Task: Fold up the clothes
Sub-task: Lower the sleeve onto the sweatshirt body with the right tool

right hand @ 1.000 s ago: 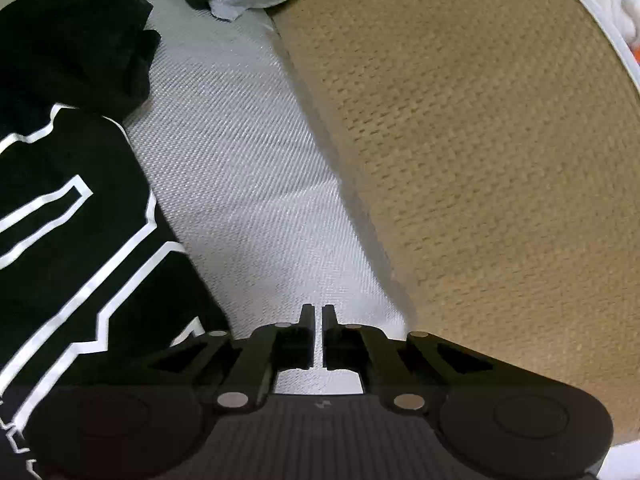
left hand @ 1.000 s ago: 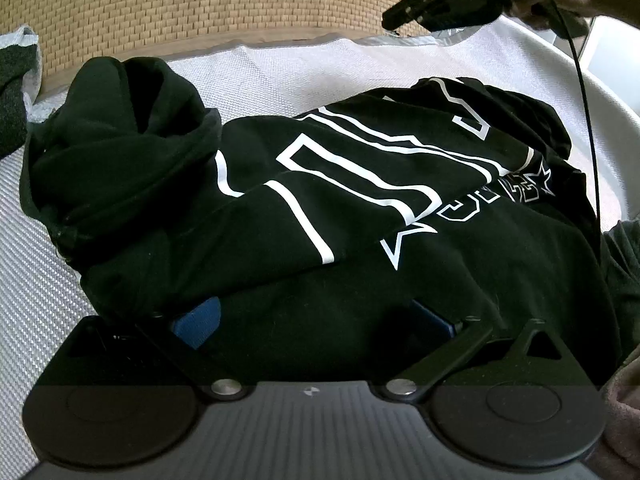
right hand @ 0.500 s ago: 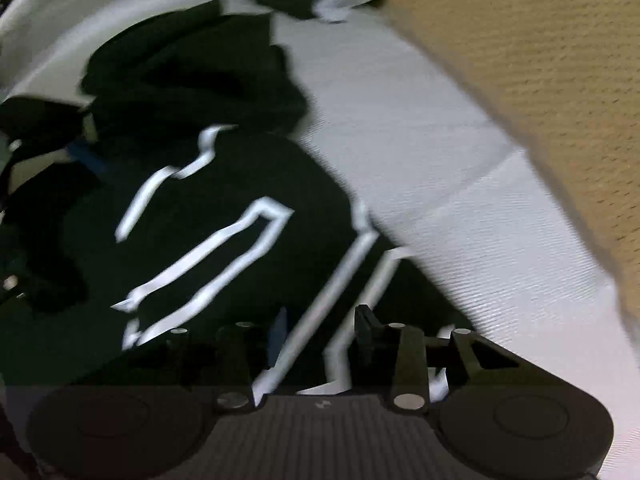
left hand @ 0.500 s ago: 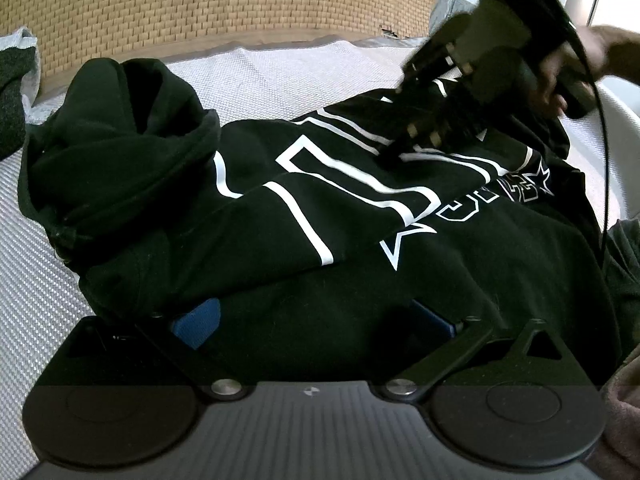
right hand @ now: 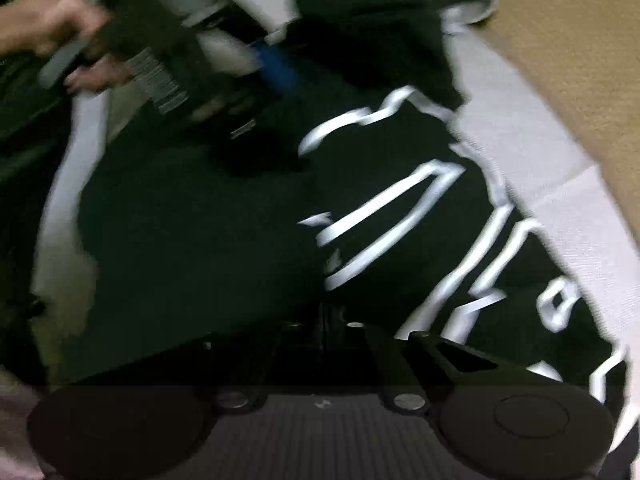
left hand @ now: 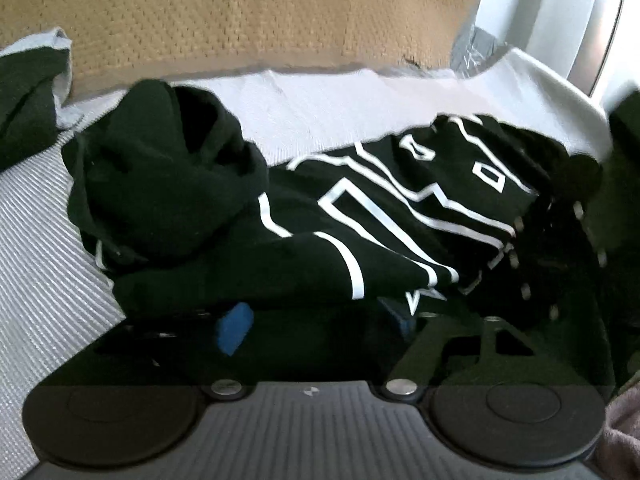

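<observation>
**Black hoodie between two grippers on the white cloth**

White woven cloth (left hand: 332,108) covers the surface, with a tan woven mat (left hand: 240,12) along its far edge. On the cloth lies a black hoodie (left hand: 304,248) with white outlined lettering, its hood (left hand: 160,176) bunched up toward the left end of the cloth in the left wrist view. A second dark garment (left hand: 28,100) sits at the far left corner, apart from the hoodie.

The left gripper (left hand: 316,320) is at the hoodie's near edge. Its blue-padded fingers (left hand: 234,328) stand apart with dark fabric bunched between them, and the jaws are closing; whether the pads already press on the cloth I cannot tell. In the right wrist view a hand (right hand: 68,44) holds this gripper at the far left.

The right gripper (right hand: 330,320) is low over the hoodie's printed front, at the right end of the garment. Its fingers are drawn fully together, but the picture is blurred and dark, so whether any fabric is pinched cannot be told.
</observation>
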Available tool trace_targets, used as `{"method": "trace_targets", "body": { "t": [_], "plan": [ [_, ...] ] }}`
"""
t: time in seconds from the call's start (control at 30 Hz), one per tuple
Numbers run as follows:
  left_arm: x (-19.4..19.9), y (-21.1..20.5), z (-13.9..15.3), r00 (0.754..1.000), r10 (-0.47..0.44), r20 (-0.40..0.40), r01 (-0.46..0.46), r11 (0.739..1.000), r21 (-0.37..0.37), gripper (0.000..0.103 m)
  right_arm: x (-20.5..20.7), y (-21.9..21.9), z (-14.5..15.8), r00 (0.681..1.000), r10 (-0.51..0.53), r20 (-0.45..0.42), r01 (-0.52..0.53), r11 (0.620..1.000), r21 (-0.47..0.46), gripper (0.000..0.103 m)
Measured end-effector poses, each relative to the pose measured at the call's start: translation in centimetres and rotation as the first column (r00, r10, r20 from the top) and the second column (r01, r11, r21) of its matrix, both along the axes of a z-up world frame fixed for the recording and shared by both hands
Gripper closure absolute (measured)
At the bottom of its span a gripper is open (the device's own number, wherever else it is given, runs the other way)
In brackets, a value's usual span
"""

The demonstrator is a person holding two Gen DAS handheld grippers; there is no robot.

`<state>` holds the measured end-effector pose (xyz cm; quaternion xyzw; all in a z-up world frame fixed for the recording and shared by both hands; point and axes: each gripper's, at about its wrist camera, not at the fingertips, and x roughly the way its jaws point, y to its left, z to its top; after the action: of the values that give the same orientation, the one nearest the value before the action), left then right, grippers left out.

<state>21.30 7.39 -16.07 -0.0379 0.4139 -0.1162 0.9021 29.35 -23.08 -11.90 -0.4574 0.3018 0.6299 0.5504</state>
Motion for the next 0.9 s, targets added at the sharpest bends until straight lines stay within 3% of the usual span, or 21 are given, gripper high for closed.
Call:
{"method": "trace_targets", "body": {
  "t": [0.1, 0.2, 0.33, 0.43, 0.6, 0.7, 0.83, 0.9],
  "plan": [
    [-0.1, 0.1, 0.5, 1.000, -0.001, 0.025, 0.001, 1.000, 0.002, 0.045, -1.0, -0.8, -0.6, 0.998, -0.027, 0.049, 0.024, 0.998, 0.050, 0.099],
    [-0.1, 0.3, 0.9, 0.999, -0.002, 0.037, 0.002, 1.000, 0.001, 0.049, -0.7, -1.6, -0.7, 0.995, -0.095, -0.022, 0.096, 0.991, 0.090, 0.099],
    [0.5, 0.2, 0.9, 0.999, -0.002, 0.034, 0.002, 1.000, 0.005, 0.050, -2.1, -2.0, -3.0, 0.978, -0.024, -0.208, 0.037, 0.997, 0.061, 0.099],
    [0.8, -0.2, 0.6, 1.000, -0.010, 0.020, 0.010, 1.000, 0.024, 0.050, -6.2, -3.4, -3.8, 0.999, 0.042, 0.029, -0.046, 0.987, 0.157, 0.099],
    [0.7, -1.0, 0.5, 0.999, -0.037, 0.014, 0.036, 0.997, 0.066, 0.050, -3.5, -4.3, -4.0, 0.979, -0.100, -0.175, 0.142, 0.960, 0.242, 0.100],
    [0.4, -1.2, 0.7, 0.999, -0.039, 0.029, 0.036, 0.996, 0.080, 0.050, -1.9, -5.4, -4.6, 0.943, -0.146, -0.298, 0.241, 0.918, 0.315, 0.099],
    [0.3, -1.5, 0.7, 0.999, -0.043, 0.032, 0.039, 0.994, 0.103, 0.050, -0.4, -7.5, -5.2, 0.868, -0.312, -0.386, 0.471, 0.765, 0.440, 0.090],
    [0.5, -1.9, 0.3, 0.998, -0.057, 0.013, 0.055, 0.992, 0.110, 0.050, 0.3, -7.8, -5.4, 0.851, -0.324, -0.413, 0.499, 0.744, 0.445, 0.090]
  ]
}}
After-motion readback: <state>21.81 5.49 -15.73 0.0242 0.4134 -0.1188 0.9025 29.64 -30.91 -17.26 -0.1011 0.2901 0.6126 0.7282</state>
